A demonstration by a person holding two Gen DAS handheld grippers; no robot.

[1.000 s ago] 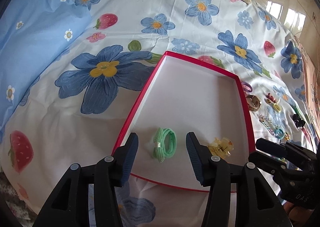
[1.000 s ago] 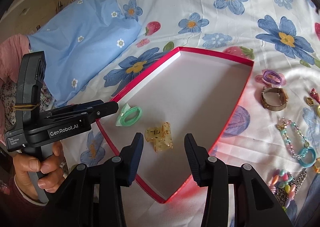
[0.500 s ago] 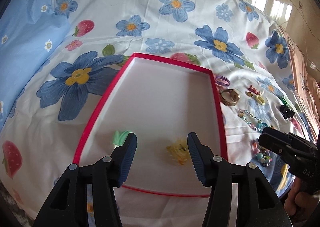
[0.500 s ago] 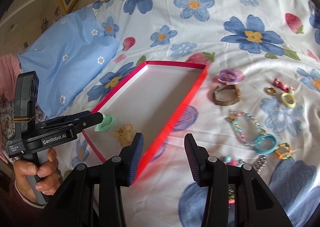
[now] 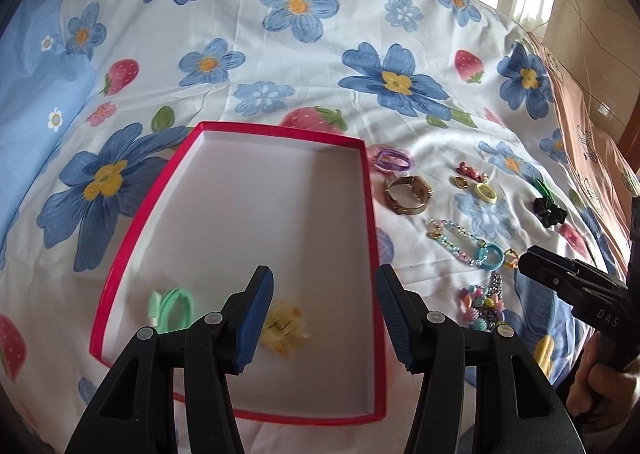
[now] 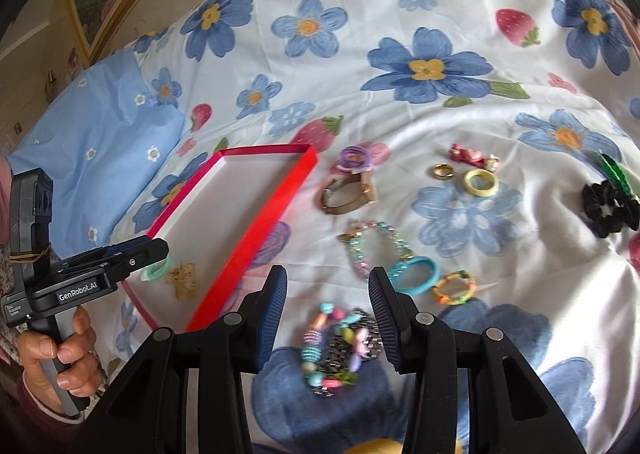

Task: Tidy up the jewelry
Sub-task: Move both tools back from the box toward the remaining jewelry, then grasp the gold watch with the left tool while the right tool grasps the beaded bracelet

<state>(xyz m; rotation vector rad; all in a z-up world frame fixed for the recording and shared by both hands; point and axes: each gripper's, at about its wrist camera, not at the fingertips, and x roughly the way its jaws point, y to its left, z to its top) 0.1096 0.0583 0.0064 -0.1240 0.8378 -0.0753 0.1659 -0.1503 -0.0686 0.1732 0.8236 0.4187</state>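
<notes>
A red-rimmed white box (image 5: pixel 362 214) lies on the flowered bed sheet. Inside it are a green hair tie (image 5: pixel 172 308) and a yellow hair claw (image 5: pixel 284 324). My left gripper (image 5: pixel 326 314) hovers open over the box's near end, with the claw just beside its left finger and nothing gripped. My right gripper (image 6: pixel 328 310) is open above a colourful bead bracelet (image 6: pixel 332 350), which lies on a metal band on the sheet right of the box (image 6: pixel 256 238). The pads touch nothing. A hand holds the left gripper (image 6: pixel 132 258) at the box's near corner.
Loose pieces lie on the sheet right of the box: a purple hair tie (image 6: pixel 354 158), a gold watch (image 6: pixel 348 194), a bead necklace (image 6: pixel 372 250), a blue bangle (image 6: pixel 416 274), a yellow ring (image 6: pixel 482 182) and a black scrunchie (image 6: pixel 610 208). A blue pillow (image 6: pixel 100 158) is at the left.
Both grippers have swung to the right. The right one left the box and now hangs over the loose jewellery. The green tie now lies left of the left gripper's fingers.
</notes>
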